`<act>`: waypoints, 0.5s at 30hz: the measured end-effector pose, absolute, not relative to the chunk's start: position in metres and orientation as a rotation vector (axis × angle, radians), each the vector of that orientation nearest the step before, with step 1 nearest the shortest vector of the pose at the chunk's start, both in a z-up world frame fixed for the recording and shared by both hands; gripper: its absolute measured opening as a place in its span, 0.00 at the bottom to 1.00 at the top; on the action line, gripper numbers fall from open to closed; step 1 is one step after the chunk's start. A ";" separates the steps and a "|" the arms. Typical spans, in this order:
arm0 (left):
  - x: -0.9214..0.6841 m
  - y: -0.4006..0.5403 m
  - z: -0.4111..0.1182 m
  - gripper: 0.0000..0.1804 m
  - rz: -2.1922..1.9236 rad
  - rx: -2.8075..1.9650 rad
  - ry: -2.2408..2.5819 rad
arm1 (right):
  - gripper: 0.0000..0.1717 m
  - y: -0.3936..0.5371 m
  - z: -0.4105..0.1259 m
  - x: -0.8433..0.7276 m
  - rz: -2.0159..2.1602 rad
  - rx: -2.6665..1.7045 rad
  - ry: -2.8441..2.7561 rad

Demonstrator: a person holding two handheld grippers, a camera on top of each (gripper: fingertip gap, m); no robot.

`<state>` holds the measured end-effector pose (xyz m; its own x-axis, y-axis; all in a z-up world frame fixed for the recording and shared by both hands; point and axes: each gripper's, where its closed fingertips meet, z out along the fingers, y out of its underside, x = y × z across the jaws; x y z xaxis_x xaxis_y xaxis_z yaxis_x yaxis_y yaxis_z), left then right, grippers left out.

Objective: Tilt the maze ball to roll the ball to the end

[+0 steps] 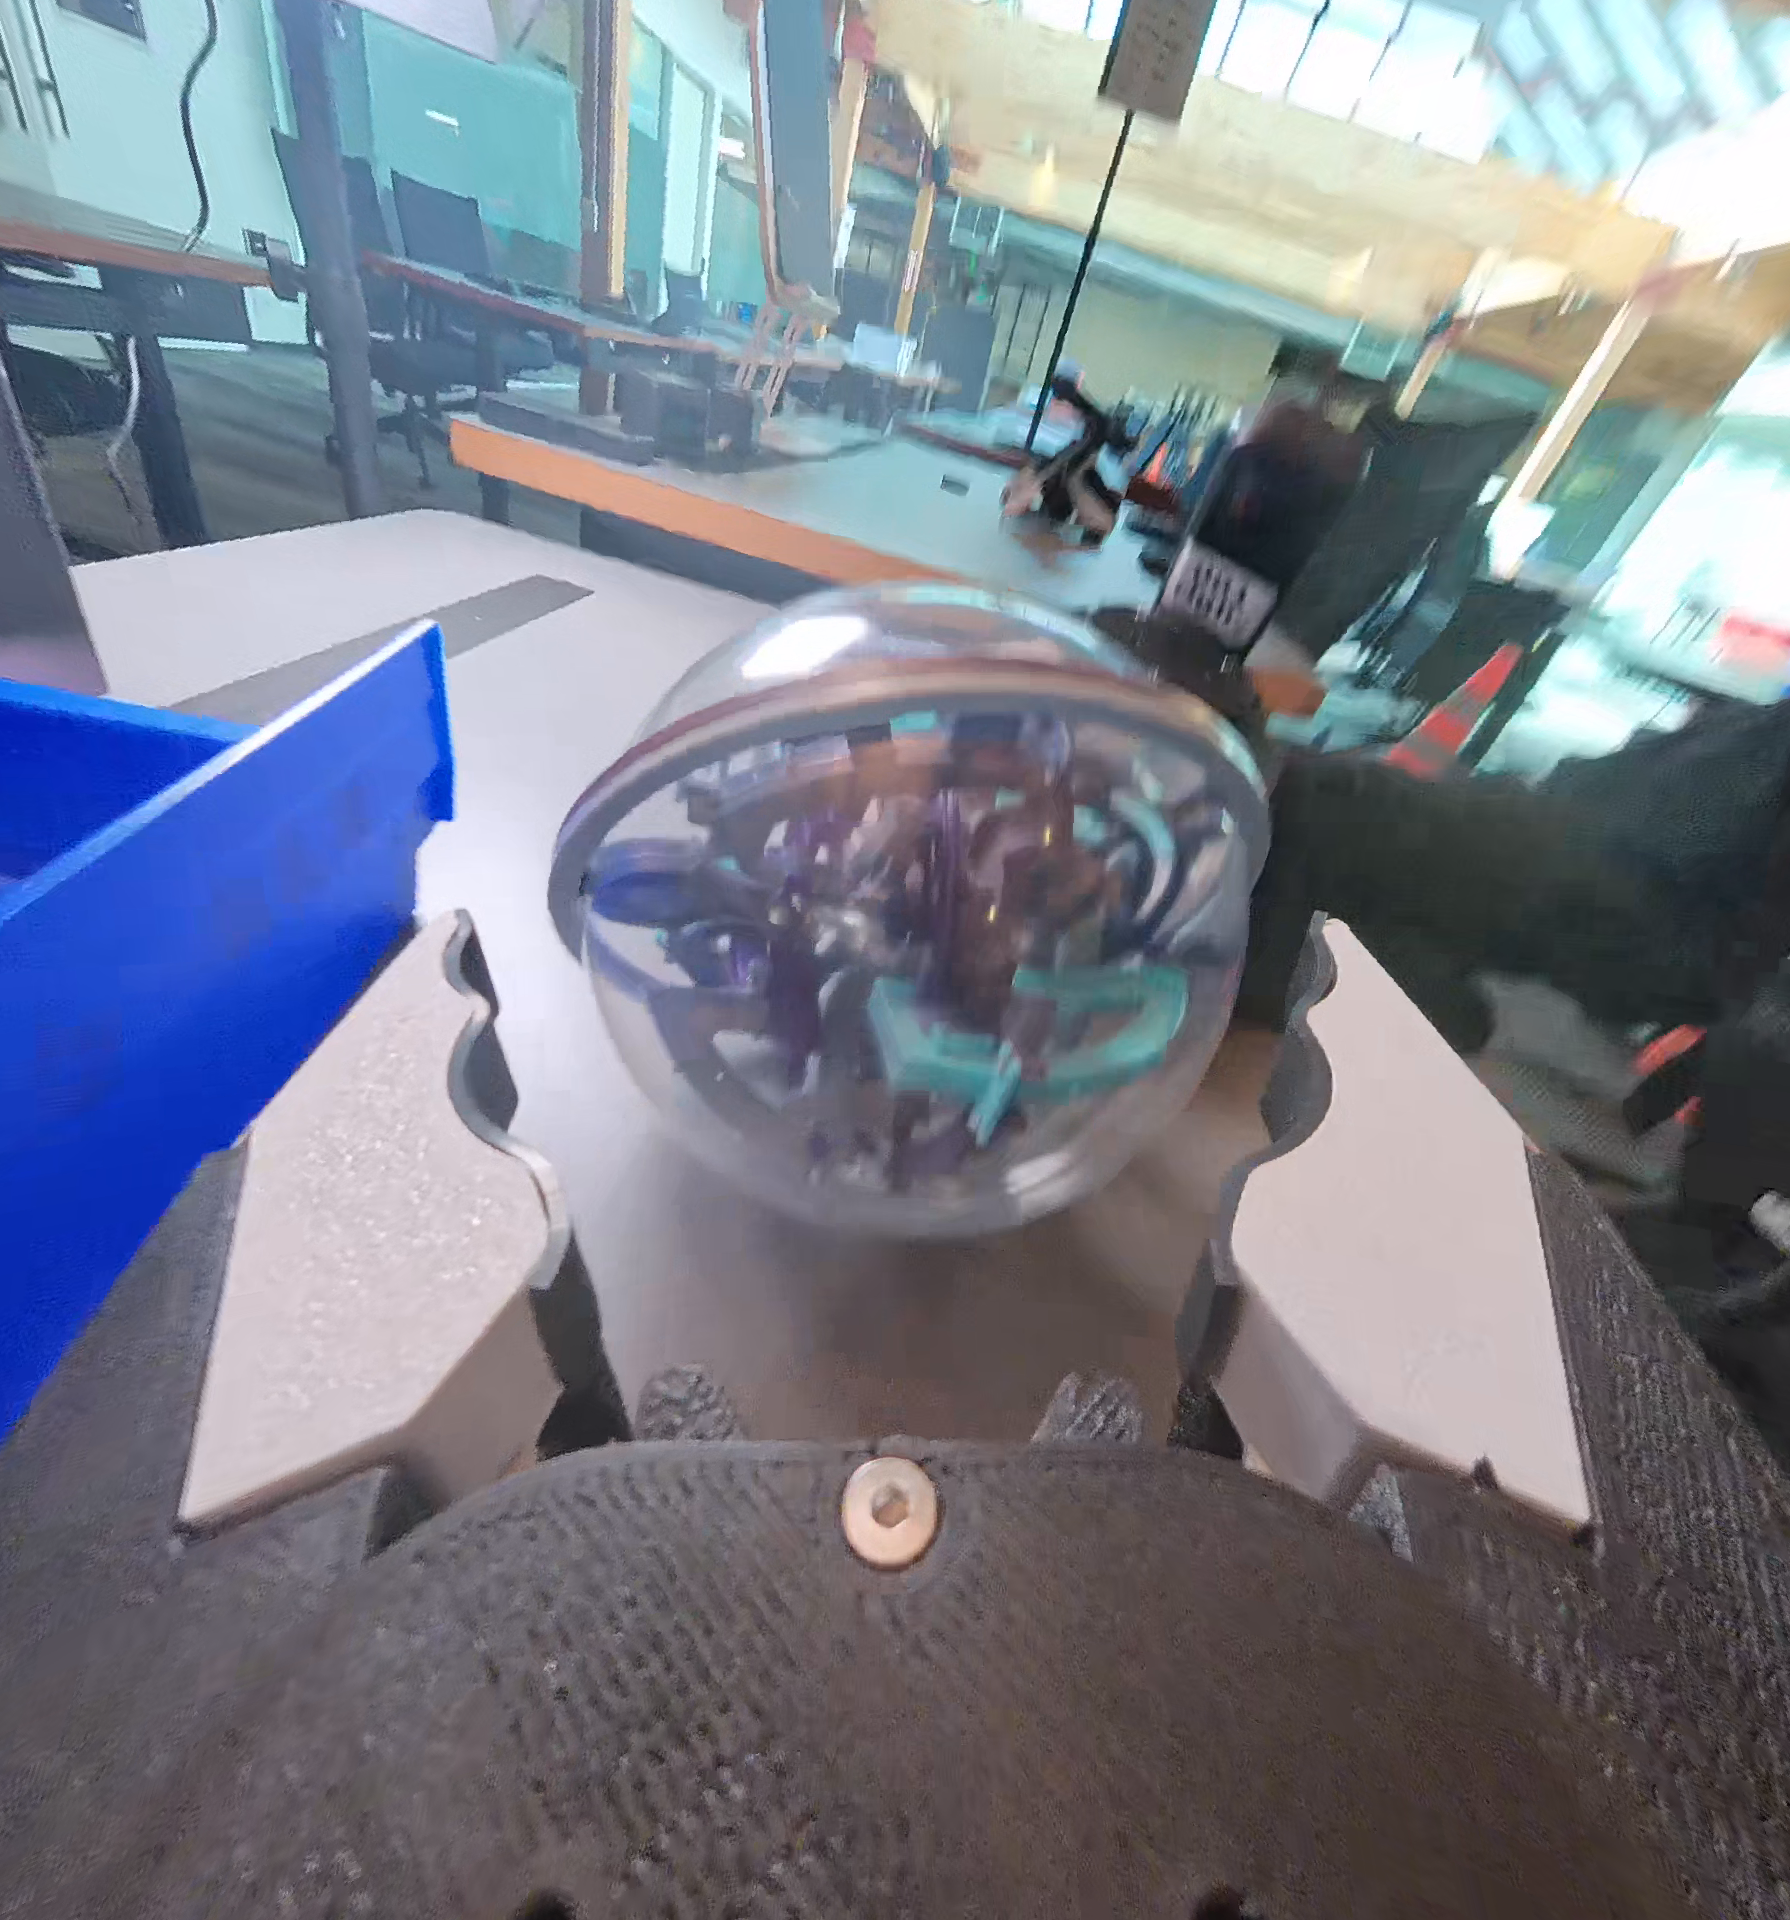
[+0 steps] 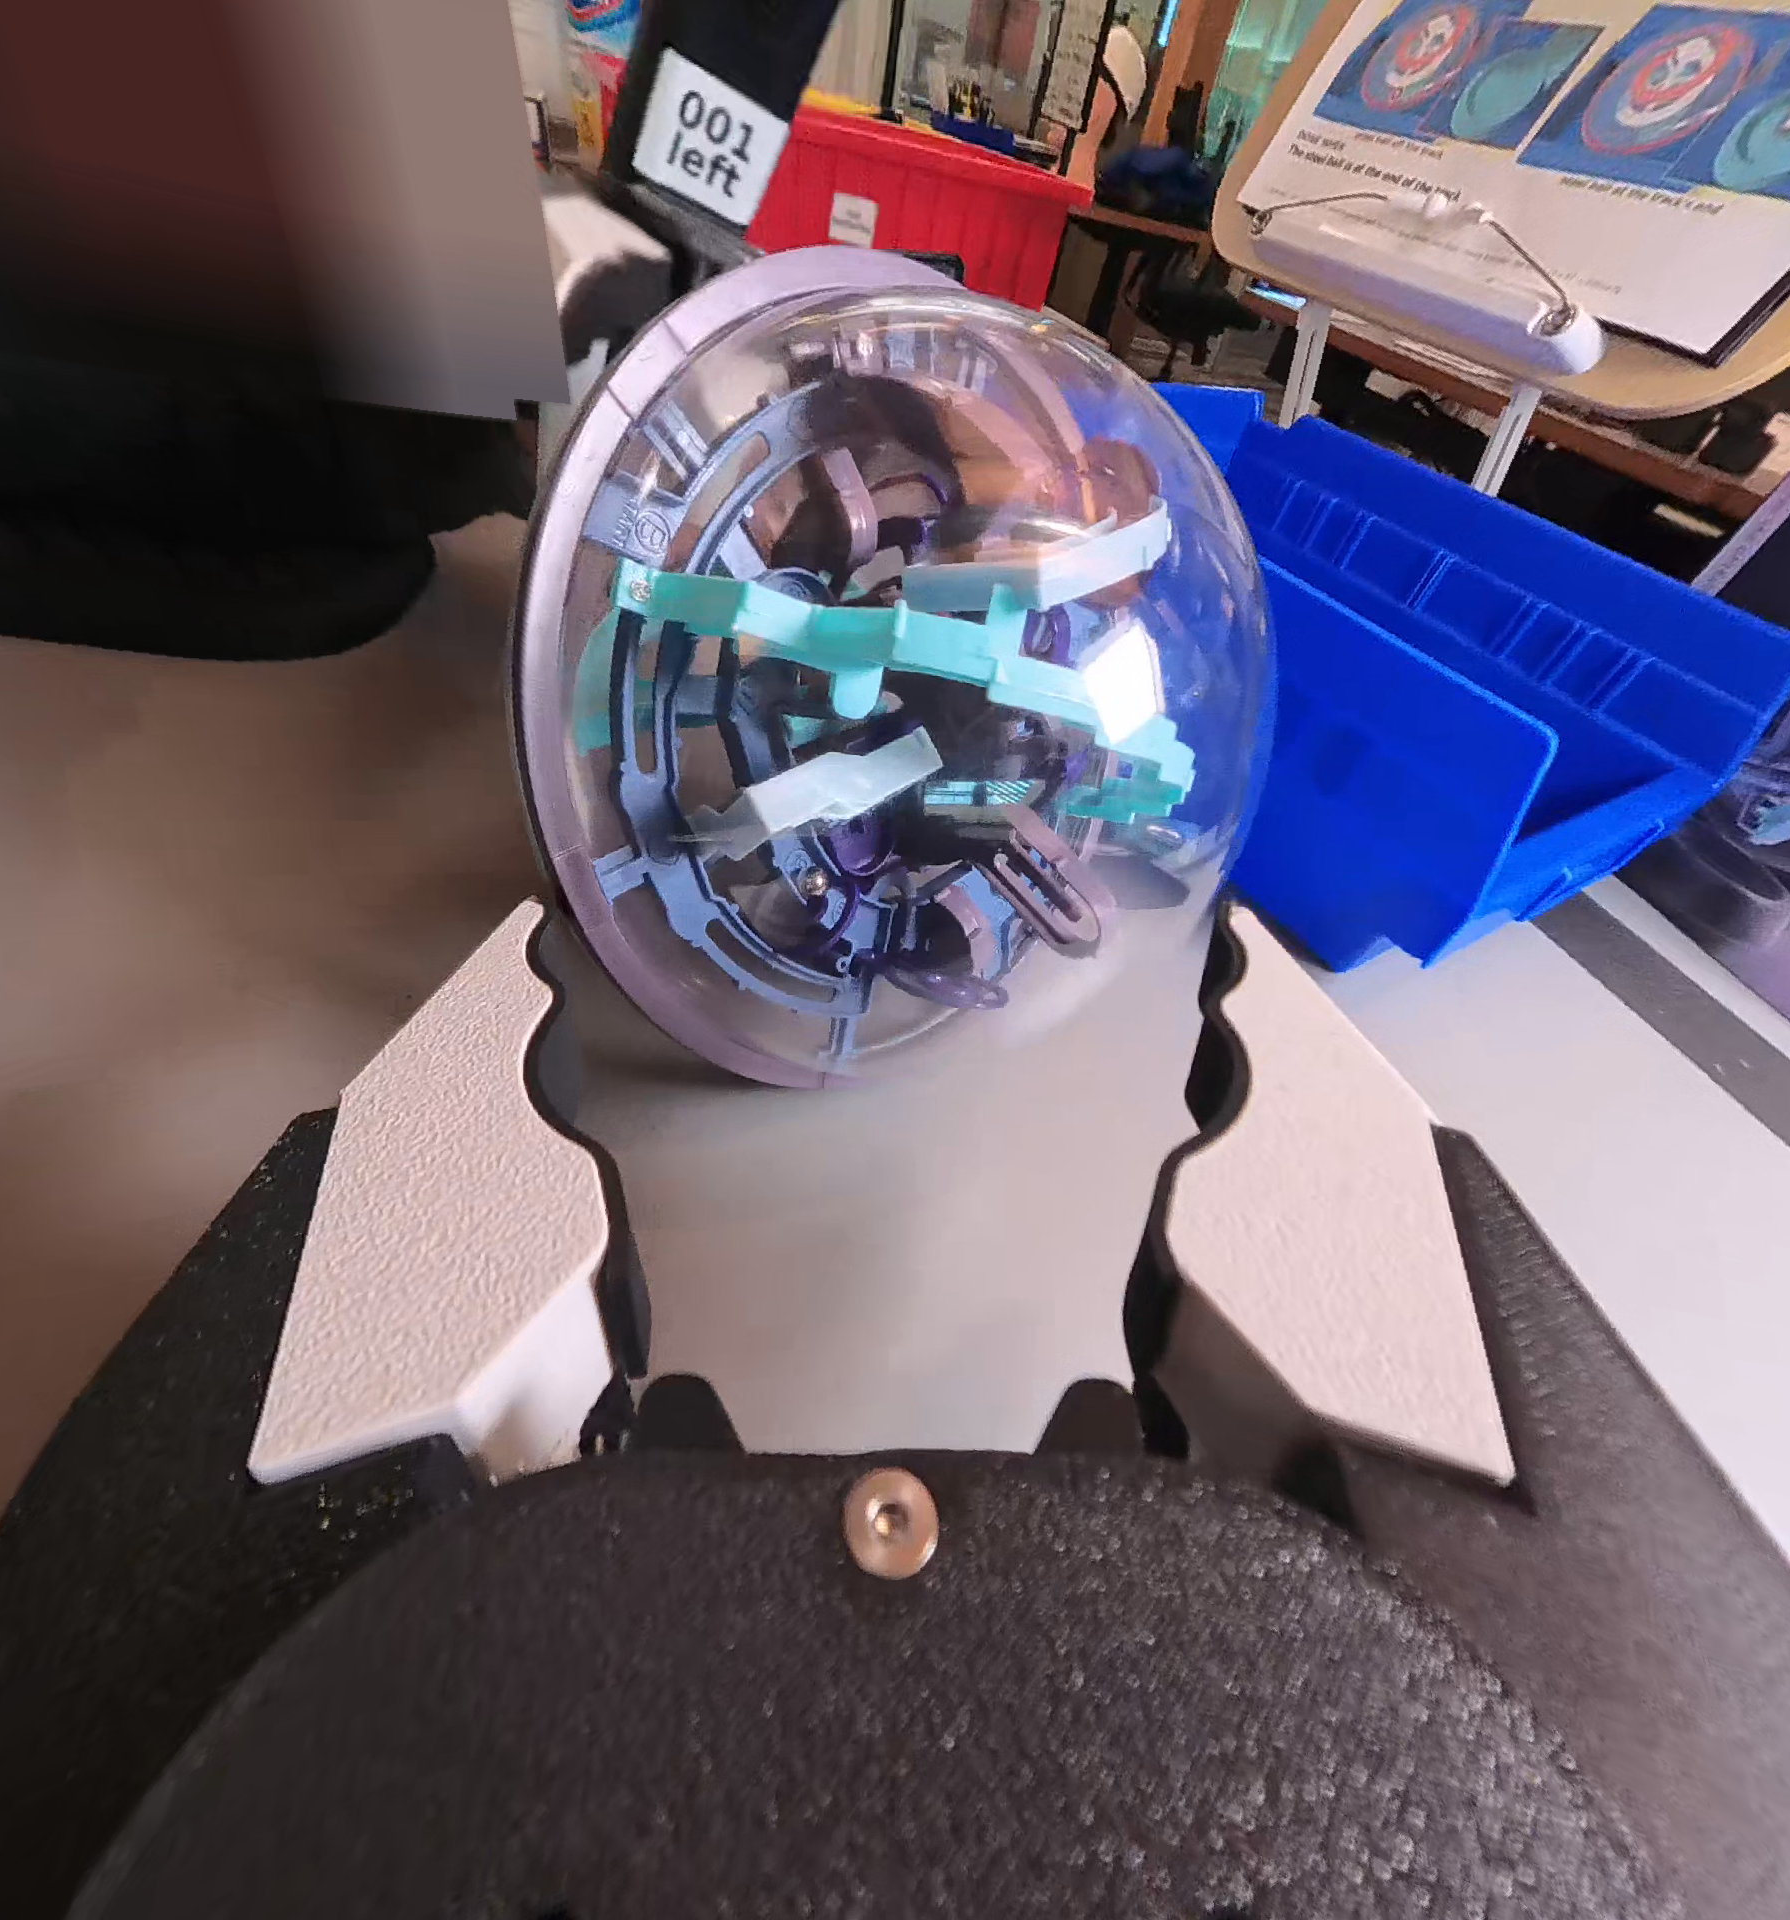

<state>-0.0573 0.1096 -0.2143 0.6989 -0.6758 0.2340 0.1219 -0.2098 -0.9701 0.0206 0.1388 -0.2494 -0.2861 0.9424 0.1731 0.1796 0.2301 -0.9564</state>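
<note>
2 tools spread apart, maze ball [image 2: 891,665] on table [image 2: 870,1226] just beyond right tool [image 2: 880,966], untouched

The maze ball [image 2: 891,665] is a clear dome with a lilac rim, teal, pale grey and purple tracks, and a tiny silver ball [image 2: 816,881]. At 3 o'clock sits a bright blue bin [image 2: 1493,707]. The fingers [image 2: 434,1174] are white with black edges; the tabletop [image 2: 870,1226] is grey.

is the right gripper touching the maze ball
Apart. The right wrist view shows the right gripper spread wide, table visible between each fingertip and the maze ball.
</note>
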 end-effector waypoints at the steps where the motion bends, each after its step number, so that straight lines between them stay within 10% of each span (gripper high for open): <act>1: -0.058 0.107 -0.224 0.82 -0.715 -1.661 0.508 | 0.68 0.139 -0.248 0.020 1.154 -1.065 -1.648; 15: -0.034 0.115 -0.250 0.85 -0.830 -1.865 0.491 | 0.54 0.139 -0.241 0.021 1.315 -1.153 -1.574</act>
<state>-0.0341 0.1148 -0.2502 0.6825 -0.6540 0.3263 0.0284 -0.4224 -0.9060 0.0205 0.1392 -0.2415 -0.2952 0.9554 0.0078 0.1620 0.0581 -0.9851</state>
